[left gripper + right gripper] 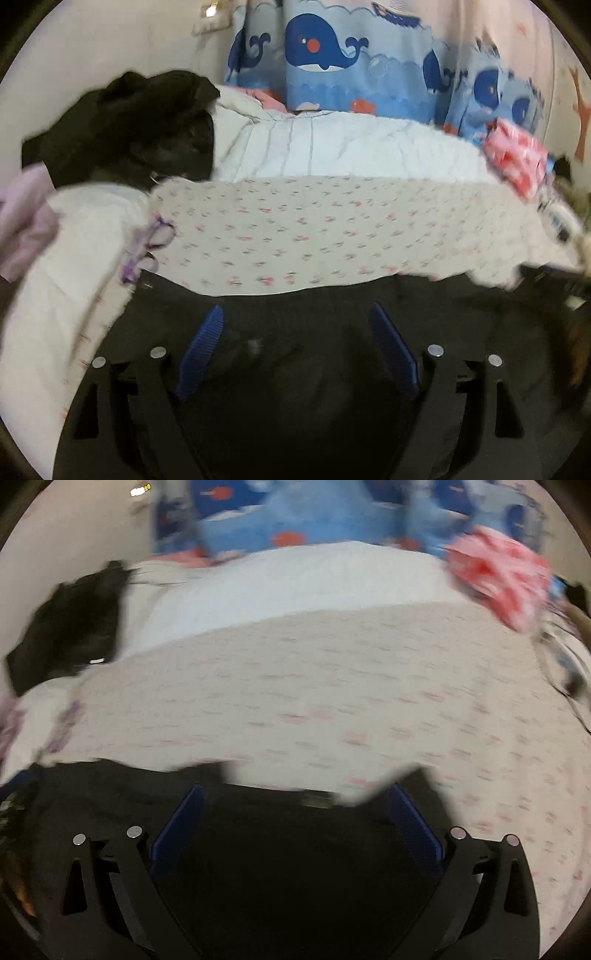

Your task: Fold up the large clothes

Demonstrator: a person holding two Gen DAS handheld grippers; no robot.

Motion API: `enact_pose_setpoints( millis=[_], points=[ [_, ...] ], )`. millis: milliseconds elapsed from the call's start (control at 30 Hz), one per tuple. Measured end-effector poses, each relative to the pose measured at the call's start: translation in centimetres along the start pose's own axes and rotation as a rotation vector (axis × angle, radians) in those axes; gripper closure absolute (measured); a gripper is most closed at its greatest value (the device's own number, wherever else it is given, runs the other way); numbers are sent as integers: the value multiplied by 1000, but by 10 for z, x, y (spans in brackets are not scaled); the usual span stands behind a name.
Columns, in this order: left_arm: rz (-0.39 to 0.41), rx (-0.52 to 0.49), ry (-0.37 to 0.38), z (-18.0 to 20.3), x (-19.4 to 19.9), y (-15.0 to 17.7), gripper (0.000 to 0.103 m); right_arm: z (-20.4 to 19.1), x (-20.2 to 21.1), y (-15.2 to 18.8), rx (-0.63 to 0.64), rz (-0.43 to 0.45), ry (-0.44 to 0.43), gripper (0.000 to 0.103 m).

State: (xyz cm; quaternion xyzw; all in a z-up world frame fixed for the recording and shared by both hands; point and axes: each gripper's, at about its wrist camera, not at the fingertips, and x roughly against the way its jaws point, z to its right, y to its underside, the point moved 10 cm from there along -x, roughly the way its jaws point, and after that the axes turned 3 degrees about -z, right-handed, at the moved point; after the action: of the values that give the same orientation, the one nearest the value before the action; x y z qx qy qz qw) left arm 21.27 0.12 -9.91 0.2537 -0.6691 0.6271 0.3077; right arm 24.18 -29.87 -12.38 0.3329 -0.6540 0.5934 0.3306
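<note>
A large black garment (303, 325) lies spread at the near edge of a bed, over a floral sheet (314, 229). My left gripper (297, 314) is open, with blue pads (201, 347) wide apart just above the black cloth. In the right wrist view the same black garment (288, 834) fills the bottom, and my right gripper (295, 797) is open above it with blue pads (410, 823) apart. A flap of floral sheet (306, 771) overlaps the garment's far edge. Neither gripper holds anything. The right view is blurred.
A black pile of clothes (140, 125) sits at the far left of the bed, also in the right wrist view (70, 627). A pink-red garment (517, 158) lies far right. A lilac cloth (22, 221) is at the left edge. A whale-print curtain (332, 55) hangs behind.
</note>
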Motion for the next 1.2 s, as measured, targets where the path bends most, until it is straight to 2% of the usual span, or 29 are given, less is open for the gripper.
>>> enact_pose_setpoints(
  millis=[33,67,100,133,233,300,400,467,533,667,733,800,933,1033,1133,1200],
  points=[
    [-48,12,6,-6,-17,12,24,22,-14,11,-43,-35,23,7],
    [-84,56,47,-11,-28,18,23,37,-27,18,-88,-69,17,7],
    [-97,140,136,-15,-39,22,22,52,-41,28,-166,-93,-32,7],
    [-89,180,173,-17,-42,22,22,60,-45,28,-202,-80,-50,7],
    [-92,169,156,-13,-53,25,21,53,-49,27,-118,-103,23,7],
    [-111,160,169,-12,-49,27,21,49,-41,25,-100,-136,-3,7],
    [-122,192,227,-25,-15,28,21,58,3,31,-129,-94,-125,7],
    [-95,206,250,-43,20,36,21,77,46,54,-125,-54,-170,7],
    [-83,215,234,-63,48,50,20,97,75,81,-134,-62,-198,7],
    [-92,342,236,-112,103,109,20,140,123,151,-250,-84,-281,7],
    [-119,463,249,-133,124,149,16,149,139,193,-334,-124,-374,7],
    [-144,565,310,-139,137,180,16,149,151,227,-409,-163,-476,7],
    [-194,655,416,-118,155,226,16,130,162,259,-457,-196,-607,7],
    [-219,725,542,-88,162,243,16,109,164,264,-482,-206,-688,7],
    [-221,772,556,-76,156,245,16,96,152,256,-522,-208,-691,7],
    [-223,820,597,-68,149,241,16,91,143,242,-559,-186,-703,7]
  ],
)
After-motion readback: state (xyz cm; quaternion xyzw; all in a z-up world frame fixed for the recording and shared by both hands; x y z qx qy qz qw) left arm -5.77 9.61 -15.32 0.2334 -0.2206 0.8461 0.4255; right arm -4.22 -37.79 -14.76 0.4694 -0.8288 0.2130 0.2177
